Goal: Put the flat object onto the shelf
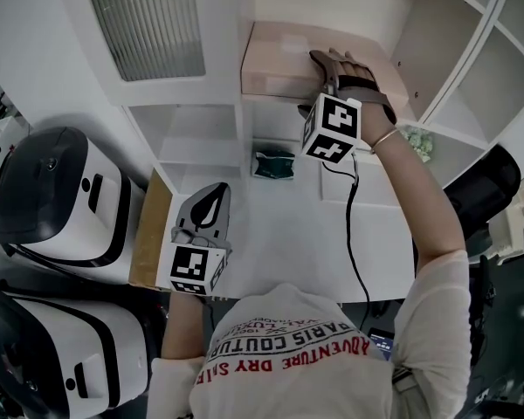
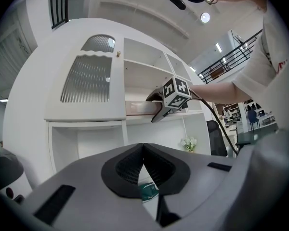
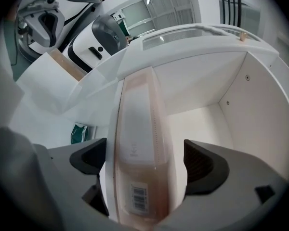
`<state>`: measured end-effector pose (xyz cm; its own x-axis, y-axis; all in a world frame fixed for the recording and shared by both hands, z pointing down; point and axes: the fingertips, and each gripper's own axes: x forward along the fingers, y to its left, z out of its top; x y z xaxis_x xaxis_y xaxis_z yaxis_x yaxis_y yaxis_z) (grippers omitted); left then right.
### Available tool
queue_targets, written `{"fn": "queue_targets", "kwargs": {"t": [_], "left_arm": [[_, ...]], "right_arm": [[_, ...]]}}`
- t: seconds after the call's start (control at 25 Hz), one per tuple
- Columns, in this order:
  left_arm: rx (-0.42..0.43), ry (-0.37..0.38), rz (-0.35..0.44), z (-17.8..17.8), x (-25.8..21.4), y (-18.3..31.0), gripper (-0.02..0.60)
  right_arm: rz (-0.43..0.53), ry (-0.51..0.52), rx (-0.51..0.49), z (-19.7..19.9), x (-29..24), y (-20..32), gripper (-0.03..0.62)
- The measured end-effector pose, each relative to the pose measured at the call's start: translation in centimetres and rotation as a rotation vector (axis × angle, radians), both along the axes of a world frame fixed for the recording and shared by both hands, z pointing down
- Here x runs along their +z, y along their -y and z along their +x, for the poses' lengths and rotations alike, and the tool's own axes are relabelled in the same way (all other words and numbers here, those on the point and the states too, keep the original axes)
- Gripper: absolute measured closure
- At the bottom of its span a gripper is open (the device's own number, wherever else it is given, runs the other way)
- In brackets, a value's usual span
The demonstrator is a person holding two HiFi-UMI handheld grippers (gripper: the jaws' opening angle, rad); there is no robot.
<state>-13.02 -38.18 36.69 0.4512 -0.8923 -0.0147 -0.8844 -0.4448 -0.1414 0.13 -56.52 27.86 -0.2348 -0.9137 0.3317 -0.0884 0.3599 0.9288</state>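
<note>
white shelving (image 1: 201, 125) covers the wall above a white counter (image 1: 288, 234), and a green packet (image 1: 273, 164) lies at the back of the counter. the box (image 3: 139, 124), flat and pale pink, lies in an upper shelf (image 1: 410, 42), with its far end well inside and its barcoded end toward the right gripper (image 3: 144, 165). that gripper is turned on its side and straddles the near end with its jaws wide apart. a gap shows between each pad and the box, so nothing is clamped. the left gripper (image 2: 143, 170) hangs low over the counter, jaws together and empty.

the step in hand looks like the release. to do it well, the right gripper should back straight out along the box's length with both pads clear of its faces, since a brush on the way out could drag the box back toward the lip. if the near end overhangs, a gentle push on that end would seat it deeper.
</note>
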Motion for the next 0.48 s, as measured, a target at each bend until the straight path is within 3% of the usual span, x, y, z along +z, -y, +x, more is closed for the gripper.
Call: {"fn": "queue_targets", "kwargs": {"t": [0.2,0.36,0.4,0.48], "left_arm": [[0.013,-0.004,0.002,0.3,0.0,-1.0,0.568],[0.032,-0.003,0.007,0.6,-0.2,-1.9,0.568],[0.035,-0.005,0.007,0.7,-0.2,-2.1,0.568],[0.042,-0.007,0.001,0.8,0.0,-2.8,0.568]], "right_arm": [[0.031,0.064,0.022,0.8,-1.6,-2.2,0.099],[-0.041,0.149,0.068,1.5,-1.4,-4.1,0.127],[-0.039,0.186,0.075,1.6,-1.8,-4.6,0.173],[0.015,0.26,0.092,2.0,-3.0,-5.5,0.456]]}}
